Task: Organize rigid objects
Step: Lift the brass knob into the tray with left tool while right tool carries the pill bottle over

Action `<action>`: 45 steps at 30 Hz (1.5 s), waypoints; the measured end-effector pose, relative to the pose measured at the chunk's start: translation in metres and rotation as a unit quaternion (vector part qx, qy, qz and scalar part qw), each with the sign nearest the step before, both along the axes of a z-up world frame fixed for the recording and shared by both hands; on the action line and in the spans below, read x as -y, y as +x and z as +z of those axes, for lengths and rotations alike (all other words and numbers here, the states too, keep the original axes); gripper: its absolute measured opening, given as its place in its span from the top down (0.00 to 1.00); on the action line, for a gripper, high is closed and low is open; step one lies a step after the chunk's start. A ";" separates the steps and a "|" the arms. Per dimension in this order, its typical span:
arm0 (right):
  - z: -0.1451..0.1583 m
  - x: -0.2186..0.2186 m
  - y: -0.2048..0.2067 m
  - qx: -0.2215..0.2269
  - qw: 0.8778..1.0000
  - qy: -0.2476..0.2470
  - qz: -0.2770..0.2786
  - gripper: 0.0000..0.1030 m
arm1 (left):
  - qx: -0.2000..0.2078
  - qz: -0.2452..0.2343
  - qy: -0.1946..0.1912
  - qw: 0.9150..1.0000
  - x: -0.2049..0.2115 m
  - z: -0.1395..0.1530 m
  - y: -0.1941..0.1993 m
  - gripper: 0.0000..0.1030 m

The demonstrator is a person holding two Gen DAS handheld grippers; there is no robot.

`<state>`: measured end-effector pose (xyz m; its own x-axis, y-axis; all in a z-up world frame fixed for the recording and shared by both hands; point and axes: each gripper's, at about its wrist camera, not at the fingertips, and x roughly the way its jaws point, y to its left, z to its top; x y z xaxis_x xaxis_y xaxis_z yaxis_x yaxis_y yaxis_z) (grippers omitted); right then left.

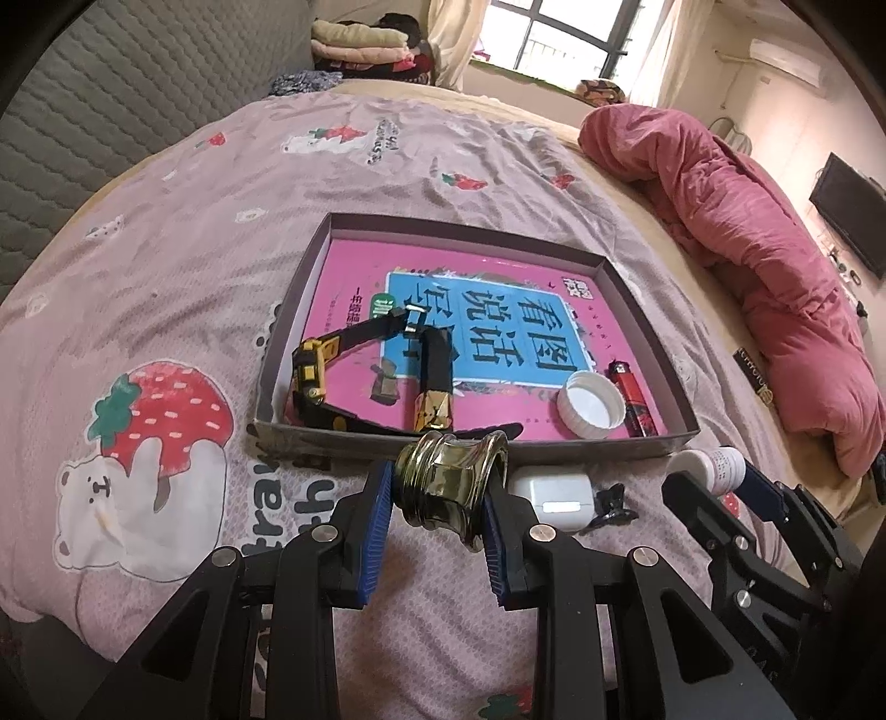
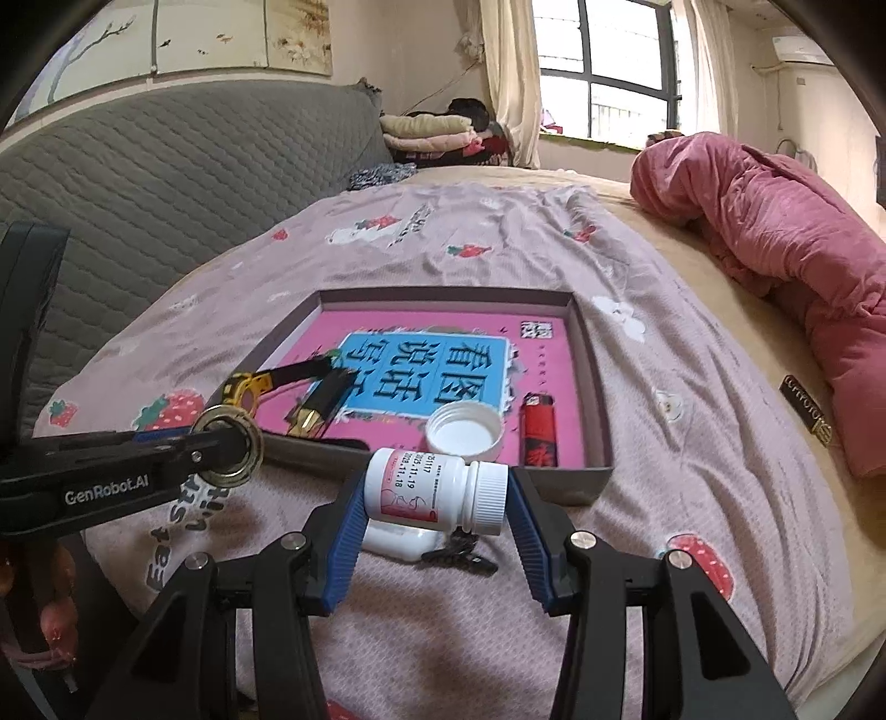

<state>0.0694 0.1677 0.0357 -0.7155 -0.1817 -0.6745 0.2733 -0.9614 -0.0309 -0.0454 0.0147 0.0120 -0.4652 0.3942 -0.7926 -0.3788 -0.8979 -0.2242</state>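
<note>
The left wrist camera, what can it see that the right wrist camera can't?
Only the left wrist view shows the big strawberry bear print and the TV. Only the right wrist view shows the painted wall panels and the writing on the left gripper's side. Both show the tray, book, white cap, lighter, the gold piece in the left gripper, and the pill bottle in the right gripper.

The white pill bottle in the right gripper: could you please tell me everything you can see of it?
The pill bottle is small, white, plastic-looking, with a ribbed white screw cap on and a red-and-white label bearing printed dates. It lies sideways, cap to the picture's right, clamped end to end between the blue pads of the right gripper. It hangs just short of the tray, above a white case and a black clip.
</note>
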 end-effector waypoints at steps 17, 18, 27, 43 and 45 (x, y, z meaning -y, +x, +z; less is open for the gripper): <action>0.013 -0.022 -0.018 -0.029 0.999 0.002 -0.032 0.52 | -0.011 -0.009 0.010 1.000 -0.018 0.010 -0.008 0.70; 0.014 -0.024 -0.019 -0.031 0.999 0.003 -0.035 0.52 | -0.012 -0.009 0.010 1.000 -0.019 0.010 -0.009 0.70; 0.019 -0.036 -0.026 -0.044 0.998 0.002 -0.051 0.52 | -0.015 -0.012 0.010 1.000 -0.029 0.010 -0.016 0.70; 0.005 -0.030 -0.056 -0.009 0.999 0.012 -0.030 0.52 | -0.012 -0.020 -0.006 1.000 -0.064 -0.002 -0.049 0.70; -0.002 -0.027 -0.061 0.001 0.999 0.020 -0.027 0.52 | -0.009 -0.021 -0.010 1.000 -0.067 -0.006 -0.052 0.70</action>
<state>0.0088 0.1947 0.0335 -0.7217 -0.1158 -0.6825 0.2208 -0.9729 -0.0684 -0.0976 0.0819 0.0056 -0.4630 0.3988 -0.7916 -0.4208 -0.8849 -0.1997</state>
